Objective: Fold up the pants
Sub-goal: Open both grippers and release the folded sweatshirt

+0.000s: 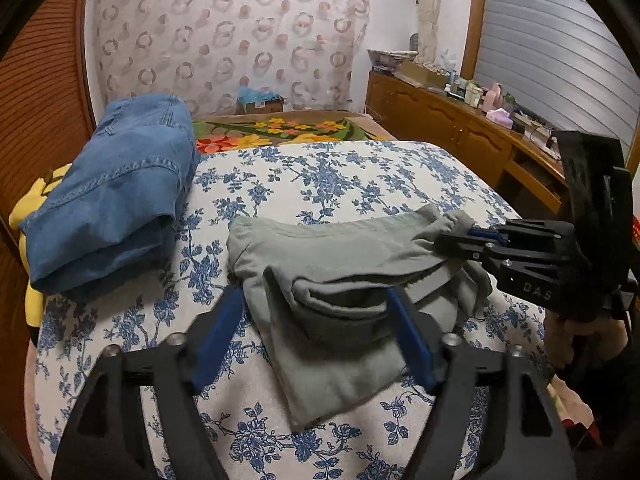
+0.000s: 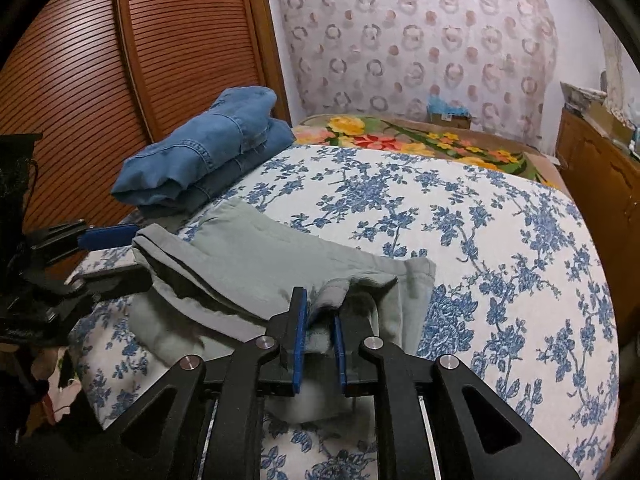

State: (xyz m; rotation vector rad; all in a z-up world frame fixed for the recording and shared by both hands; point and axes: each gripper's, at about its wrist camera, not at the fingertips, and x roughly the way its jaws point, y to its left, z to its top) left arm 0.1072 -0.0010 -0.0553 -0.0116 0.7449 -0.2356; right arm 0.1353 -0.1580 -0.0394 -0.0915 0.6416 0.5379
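The left gripper [image 1: 316, 336] has its jaws wide apart, straddling a fold of the grey pants [image 1: 332, 280] without pressing it. The right gripper [image 2: 320, 344] has its jaws narrowly apart, with the pants' edge between the blue pads [image 2: 299, 344]; whether they still pinch it I cannot tell. Its side reads "DAS". The pants lie folded on the bed [image 2: 500, 248], jeans [image 1: 112, 196] at 10 o'clock

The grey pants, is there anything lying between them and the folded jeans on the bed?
Nothing visible. Only bare flowered bedspread shows between the grey pants and the folded jeans at the far left; the two garments lie apart.
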